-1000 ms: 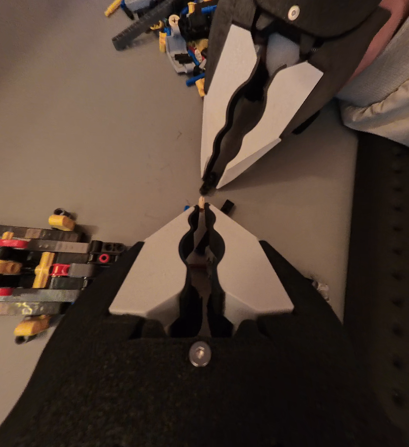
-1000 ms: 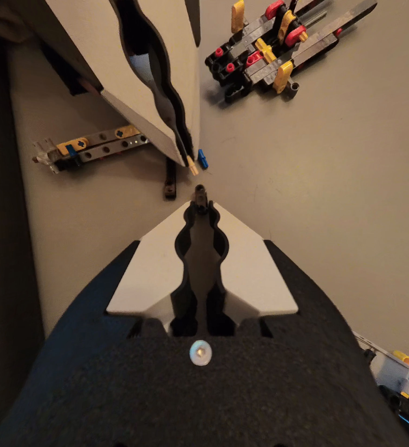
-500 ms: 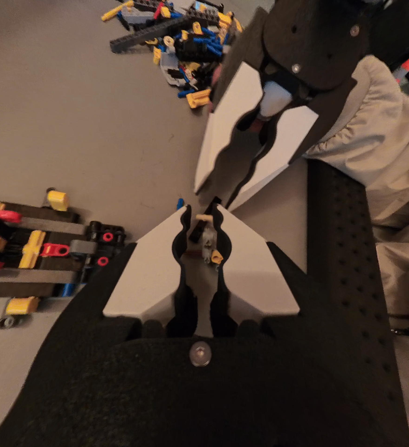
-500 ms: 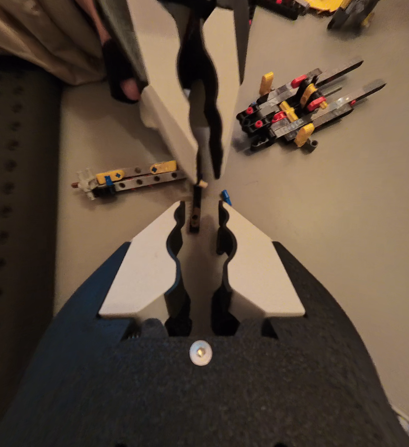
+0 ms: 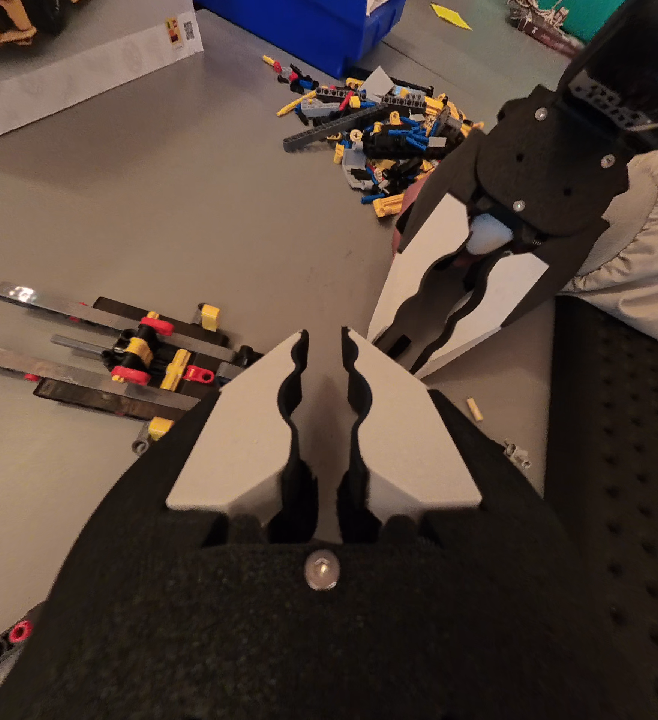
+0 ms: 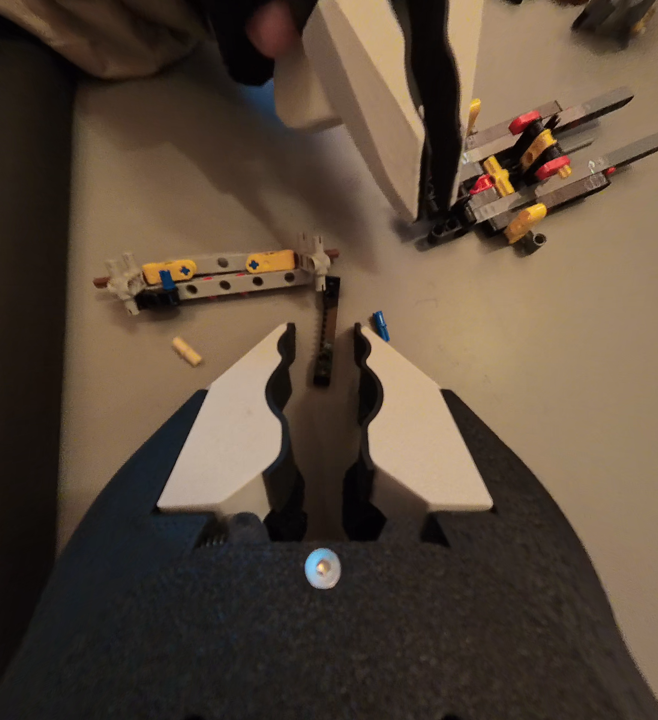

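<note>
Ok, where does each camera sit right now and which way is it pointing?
Left wrist view: on the left gripper, jaws open, looking along the table at the loose brick pile; the right gripper and a sleeve show.
Right wrist view: on the right gripper, open, looking down at a black toothed bar and grey beam assembly; the left gripper shows.
Both see the forked assembly and tan pin.

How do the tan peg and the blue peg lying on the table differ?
The tan peg is pale and lies left of the right gripper, clear of it; the blue peg lies right beside that gripper's right fingertip. The tan peg looks stubbier. Both are small loose building-toy pins lying flat.
</note>
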A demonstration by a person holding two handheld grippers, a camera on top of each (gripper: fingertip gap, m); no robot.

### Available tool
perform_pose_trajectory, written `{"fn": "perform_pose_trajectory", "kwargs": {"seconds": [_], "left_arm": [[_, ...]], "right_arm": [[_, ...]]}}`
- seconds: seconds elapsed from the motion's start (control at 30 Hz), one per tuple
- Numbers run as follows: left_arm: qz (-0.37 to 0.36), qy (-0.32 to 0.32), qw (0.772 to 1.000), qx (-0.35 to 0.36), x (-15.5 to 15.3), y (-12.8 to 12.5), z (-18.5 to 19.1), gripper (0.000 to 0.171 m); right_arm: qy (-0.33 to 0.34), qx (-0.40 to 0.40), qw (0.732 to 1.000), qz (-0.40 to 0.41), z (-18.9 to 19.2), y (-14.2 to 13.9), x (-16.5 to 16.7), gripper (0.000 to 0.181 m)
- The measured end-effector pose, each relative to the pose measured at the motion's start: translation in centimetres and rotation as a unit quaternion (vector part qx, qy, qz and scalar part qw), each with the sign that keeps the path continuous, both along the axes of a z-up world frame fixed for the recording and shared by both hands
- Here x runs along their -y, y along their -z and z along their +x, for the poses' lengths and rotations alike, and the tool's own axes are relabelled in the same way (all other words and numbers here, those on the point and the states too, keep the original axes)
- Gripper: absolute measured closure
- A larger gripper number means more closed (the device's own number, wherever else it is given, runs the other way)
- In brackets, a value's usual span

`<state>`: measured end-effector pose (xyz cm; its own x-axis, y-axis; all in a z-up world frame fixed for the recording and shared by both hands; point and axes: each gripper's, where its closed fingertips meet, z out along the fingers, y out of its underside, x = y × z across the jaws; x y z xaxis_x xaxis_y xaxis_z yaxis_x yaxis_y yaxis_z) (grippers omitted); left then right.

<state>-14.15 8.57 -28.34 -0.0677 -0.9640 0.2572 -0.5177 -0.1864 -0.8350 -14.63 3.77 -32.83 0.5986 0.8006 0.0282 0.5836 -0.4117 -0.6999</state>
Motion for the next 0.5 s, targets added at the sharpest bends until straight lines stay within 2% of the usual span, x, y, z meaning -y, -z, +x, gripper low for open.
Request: {"fn": "perform_pose_trajectory", "kwargs": {"seconds": [0.1, 0.17, 0.2, 0.3, 0.4, 0.47, 0.5], "left_arm": [[0.017, -0.001, 1.0, -0.007, -0.1, 0.3, 0.0, 0.156], [0.02, -0.007, 1.0, -0.004, -0.3, 0.3, -0.1, 0.156], [0.018, -0.01, 1.0, -0.002, -0.5, 0.3, -0.2, 0.156], [0.013, -0.026, 1.0, 0.0, -1.2, 0.2, -0.5, 0.156], [0.016, -0.03, 0.999, 0.012, -1.5, -0.5, -0.5, 0.156], [0.019, -0.032, 0.999, 0.018, -1.6, -0.8, -0.6, 0.156], [0.018, -0.032, 0.999, 0.02, -1.6, -0.8, -0.6, 0.156]], "right_arm": [[0.016, 0.015, 1.0, 0.004, 0.7, 0.0, -0.3, 0.175], [0.014, 0.022, 0.999, 0.019, 1.7, -1.2, 0.1, 0.176], [0.041, 0.027, 0.998, 0.035, 3.5, -2.2, -0.1, 0.175], [0.191, 0.056, 0.978, 0.056, 12.8, -4.8, -0.3, 0.176], [0.313, 0.125, 0.941, 0.022, 22.0, -3.9, 2.4, 0.176], [0.346, 0.109, 0.932, 0.023, 24.0, -3.8, 3.7, 0.176], [0.349, 0.086, 0.933, 0.026, 23.8, -4.0, 4.0, 0.169]]}}
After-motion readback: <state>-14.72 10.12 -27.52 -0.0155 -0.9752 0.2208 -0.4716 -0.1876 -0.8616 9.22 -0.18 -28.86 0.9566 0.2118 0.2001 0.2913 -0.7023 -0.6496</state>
